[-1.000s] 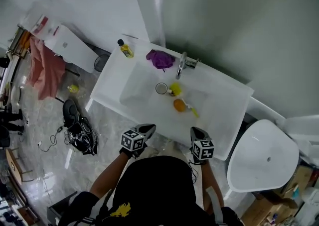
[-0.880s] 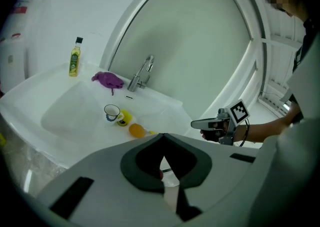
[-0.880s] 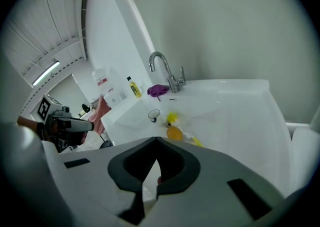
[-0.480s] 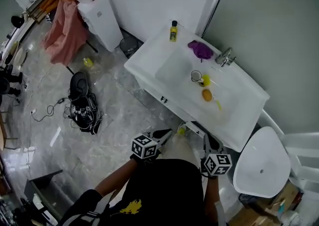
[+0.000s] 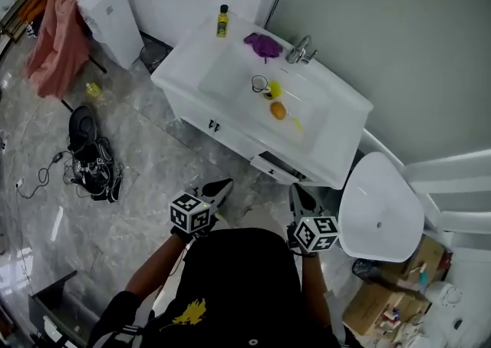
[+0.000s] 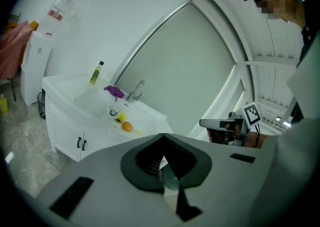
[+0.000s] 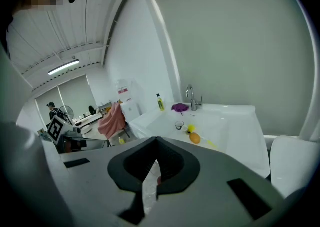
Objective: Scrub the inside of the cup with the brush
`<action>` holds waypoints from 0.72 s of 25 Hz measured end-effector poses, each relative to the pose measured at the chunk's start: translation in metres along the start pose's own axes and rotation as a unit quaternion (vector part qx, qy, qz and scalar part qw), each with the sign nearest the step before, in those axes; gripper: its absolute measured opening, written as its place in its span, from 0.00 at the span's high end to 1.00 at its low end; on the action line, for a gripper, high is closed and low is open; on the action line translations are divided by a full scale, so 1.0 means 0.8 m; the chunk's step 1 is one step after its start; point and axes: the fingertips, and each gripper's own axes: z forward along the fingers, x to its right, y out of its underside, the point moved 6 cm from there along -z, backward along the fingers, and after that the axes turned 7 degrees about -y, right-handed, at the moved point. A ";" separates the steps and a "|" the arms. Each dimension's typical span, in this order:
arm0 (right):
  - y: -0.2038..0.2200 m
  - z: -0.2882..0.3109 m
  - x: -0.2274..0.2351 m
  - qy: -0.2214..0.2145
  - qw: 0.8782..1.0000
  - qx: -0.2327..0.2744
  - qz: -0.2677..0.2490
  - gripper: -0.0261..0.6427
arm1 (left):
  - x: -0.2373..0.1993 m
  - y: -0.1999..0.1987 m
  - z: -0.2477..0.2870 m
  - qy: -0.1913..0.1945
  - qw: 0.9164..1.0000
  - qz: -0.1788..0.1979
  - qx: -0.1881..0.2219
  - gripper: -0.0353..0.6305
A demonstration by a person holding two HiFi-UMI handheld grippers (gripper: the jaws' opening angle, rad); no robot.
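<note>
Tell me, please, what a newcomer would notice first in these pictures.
The white sink by the wall draws the eye: a cup and an orange brush lie in its basin, with a purple cloth near the faucet. In the foreground, the left gripper and the right gripper are both shut and empty, apart from the sink.

The left gripper [image 5: 222, 184] and right gripper [image 5: 298, 189] have drawn back from the sink [image 5: 337, 132] — a second ago they hung at its front edge — and now sit over the floor [image 5: 153, 162], well apart from it.
</note>
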 end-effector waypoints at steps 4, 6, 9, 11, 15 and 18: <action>0.006 -0.025 0.001 0.001 1.000 0.003 -0.002 0.92 | 0.041 0.003 0.007 -0.004 1.000 0.011 -0.004 0.92; 0.008 -0.046 0.004 -0.007 0.999 0.024 0.039 0.92 | 0.064 0.009 0.009 -0.012 1.000 0.013 -0.007 0.92; 0.012 -0.089 0.022 -0.012 0.995 0.052 0.081 0.92 | 0.105 0.025 0.015 -0.027 1.000 0.000 -0.006 0.92; 0.020 -0.117 0.041 -0.001 0.996 0.059 0.066 0.92 | 0.135 0.038 0.021 -0.039 0.999 -0.005 -0.002 0.92; 0.049 -0.146 0.073 0.001 0.995 0.065 0.073 0.92 | 0.199 0.065 0.041 -0.069 0.997 -0.030 0.013 0.92; 0.073 -0.155 0.059 -0.020 0.995 0.062 0.077 0.92 | 0.254 0.094 0.047 -0.078 0.997 -0.020 0.003 0.92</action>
